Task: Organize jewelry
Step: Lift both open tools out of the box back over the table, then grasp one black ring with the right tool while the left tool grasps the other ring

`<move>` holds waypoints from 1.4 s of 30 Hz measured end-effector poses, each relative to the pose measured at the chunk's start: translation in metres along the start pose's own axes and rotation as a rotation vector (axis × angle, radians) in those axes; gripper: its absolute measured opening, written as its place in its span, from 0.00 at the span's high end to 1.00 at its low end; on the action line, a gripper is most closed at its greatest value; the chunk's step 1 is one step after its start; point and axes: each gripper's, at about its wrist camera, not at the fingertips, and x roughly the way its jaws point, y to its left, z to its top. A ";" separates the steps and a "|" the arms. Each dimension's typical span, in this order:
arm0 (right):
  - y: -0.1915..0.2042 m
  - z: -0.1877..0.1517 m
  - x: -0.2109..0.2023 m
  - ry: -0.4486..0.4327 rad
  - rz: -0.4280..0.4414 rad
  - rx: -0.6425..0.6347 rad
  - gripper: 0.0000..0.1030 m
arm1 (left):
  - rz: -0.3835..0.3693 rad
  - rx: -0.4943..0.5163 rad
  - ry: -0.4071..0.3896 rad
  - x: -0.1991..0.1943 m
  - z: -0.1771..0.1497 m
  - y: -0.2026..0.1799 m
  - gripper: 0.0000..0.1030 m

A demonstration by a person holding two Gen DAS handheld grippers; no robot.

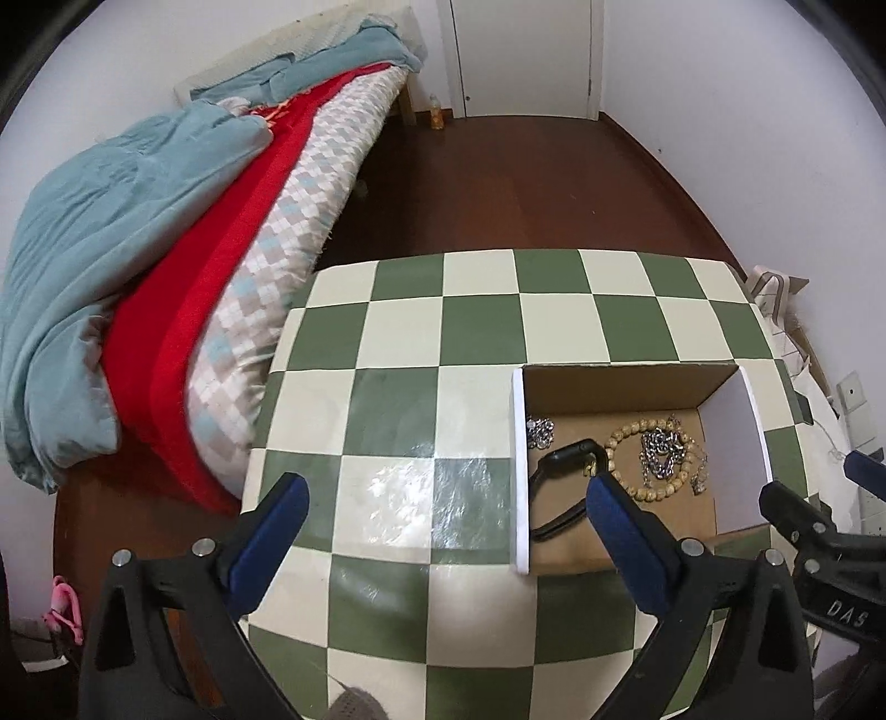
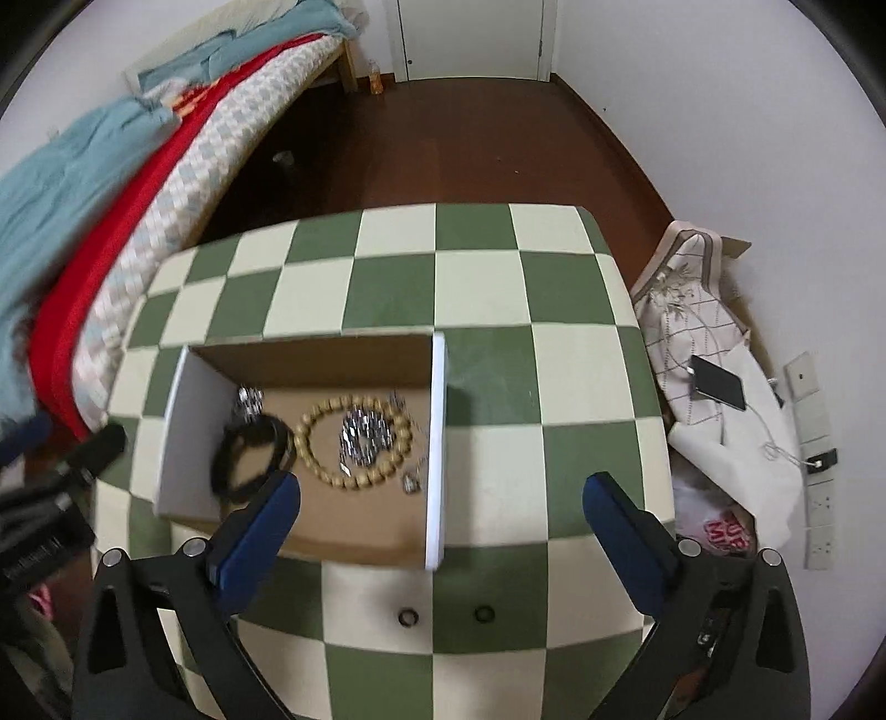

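Observation:
An open cardboard box (image 1: pixel 637 387) (image 2: pixel 310 354) sits on the green and cream checkered table (image 1: pixel 398 343) (image 2: pixel 482 288). Inside lie a wooden bead bracelet (image 1: pixel 614 443) (image 2: pixel 321 459), a silver chain (image 1: pixel 662 451) (image 2: pixel 362 435), a black band (image 1: pixel 556 493) (image 2: pixel 243 451) and other small silver pieces (image 1: pixel 540 432) (image 2: pixel 249 399). Two small dark rings (image 2: pixel 408 616) (image 2: pixel 483 613) lie on the table in front of the box. My left gripper (image 1: pixel 443 498) is open and empty, left of the box. My right gripper (image 2: pixel 440 495) is open and empty, above the box's near right corner.
A bed (image 1: pixel 166 232) with blue, red and checked bedding stands left of the table. A bag (image 2: pixel 686 310), a phone on a cable (image 2: pixel 717 382) and wall sockets (image 2: pixel 819 498) are to the right. Brown floor (image 1: pixel 526 183) and a white door (image 1: pixel 526 50) lie beyond.

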 end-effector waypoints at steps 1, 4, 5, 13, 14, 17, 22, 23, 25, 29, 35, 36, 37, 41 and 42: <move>0.002 -0.005 -0.002 -0.007 -0.014 -0.006 0.00 | 0.001 0.000 -0.010 -0.005 -0.003 0.000 0.01; 0.007 -0.015 -0.012 -0.034 -0.038 -0.012 0.00 | 0.008 0.000 -0.036 -0.017 -0.011 0.000 0.01; 0.009 -0.019 -0.017 -0.048 -0.050 -0.015 0.00 | 0.009 -0.003 -0.049 -0.023 -0.014 0.002 0.01; 0.018 -0.042 -0.059 -0.131 -0.055 -0.007 0.00 | -0.002 -0.033 -0.128 -0.067 -0.037 0.012 0.01; 0.019 -0.046 -0.064 -0.138 -0.056 -0.009 0.00 | -0.003 -0.033 -0.135 -0.072 -0.039 0.012 0.01; 0.022 -0.056 -0.080 -0.168 -0.065 -0.013 0.00 | -0.007 -0.030 -0.157 -0.086 -0.048 0.013 0.01; 0.026 -0.075 -0.110 -0.229 -0.074 -0.015 0.00 | -0.004 -0.024 -0.200 -0.109 -0.058 0.014 0.01; 0.026 -0.078 -0.116 -0.239 -0.073 -0.014 0.00 | -0.001 -0.028 -0.210 -0.114 -0.061 0.016 0.01; 0.028 -0.086 -0.129 -0.265 -0.073 -0.013 0.00 | 0.004 -0.034 -0.229 -0.122 -0.065 0.018 0.01; 0.030 -0.098 -0.147 -0.296 -0.061 -0.012 0.00 | 0.022 -0.041 -0.255 -0.130 -0.075 0.019 0.01; 0.012 -0.125 -0.144 -0.294 -0.004 0.044 0.00 | 0.153 -0.014 -0.264 -0.111 -0.094 0.005 0.01; 0.006 -0.130 -0.138 -0.287 -0.017 0.056 0.00 | 0.165 -0.007 -0.258 -0.103 -0.097 0.000 0.01; 0.000 -0.135 -0.131 -0.279 -0.028 0.066 0.00 | 0.173 -0.006 -0.252 -0.098 -0.100 -0.001 0.01; -0.031 -0.149 -0.084 -0.196 0.019 0.128 0.36 | 0.237 0.026 -0.202 -0.063 -0.108 -0.018 0.01; -0.037 -0.151 -0.071 -0.173 0.032 0.141 0.41 | 0.252 0.036 -0.189 -0.053 -0.110 -0.022 0.01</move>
